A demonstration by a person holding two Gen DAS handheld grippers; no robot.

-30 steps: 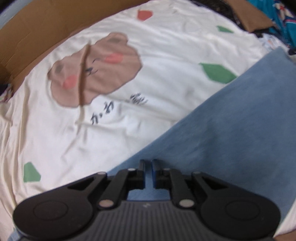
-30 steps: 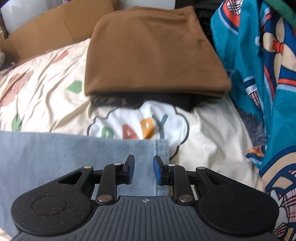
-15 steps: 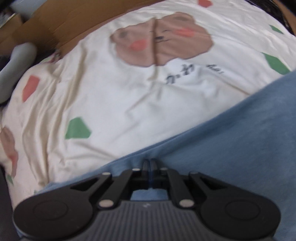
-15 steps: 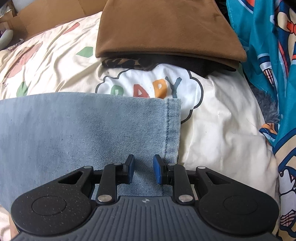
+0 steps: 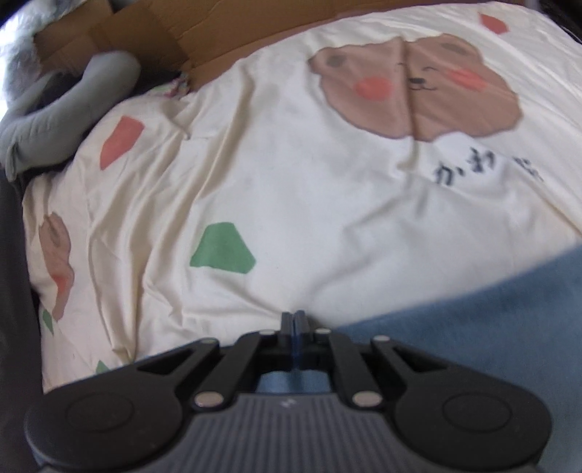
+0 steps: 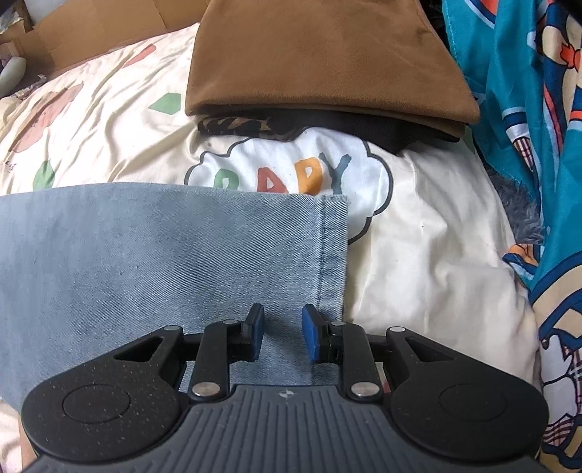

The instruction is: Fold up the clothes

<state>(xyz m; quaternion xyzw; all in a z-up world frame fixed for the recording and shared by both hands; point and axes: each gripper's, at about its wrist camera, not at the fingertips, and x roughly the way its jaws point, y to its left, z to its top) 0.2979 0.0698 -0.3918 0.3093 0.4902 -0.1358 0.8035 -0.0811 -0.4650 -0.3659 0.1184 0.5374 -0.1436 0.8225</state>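
Light blue jeans [image 6: 152, 254] lie flat on a cream printed bedsheet [image 6: 429, 254], with the stitched leg hem [image 6: 333, 254] to the right. My right gripper [image 6: 282, 329] is open and empty, its blue pads low over the denim just left of the hem. In the left wrist view the jeans [image 5: 491, 327] fill the lower right. My left gripper [image 5: 294, 320] is shut, with a strip of blue denim showing between and behind the fingers at the garment's edge.
A folded brown garment [image 6: 320, 58] lies on dark clothes beyond the jeans. A teal patterned fabric [image 6: 527, 91] hangs at the right. Cardboard [image 5: 218, 32] and a grey plush [image 5: 65, 120] border the sheet [image 5: 291, 182] at the far left.
My left gripper closed fully and swung left along the jeans' edge, so less denim is in its view. My right gripper drew back over the jeans leg and stayed open.
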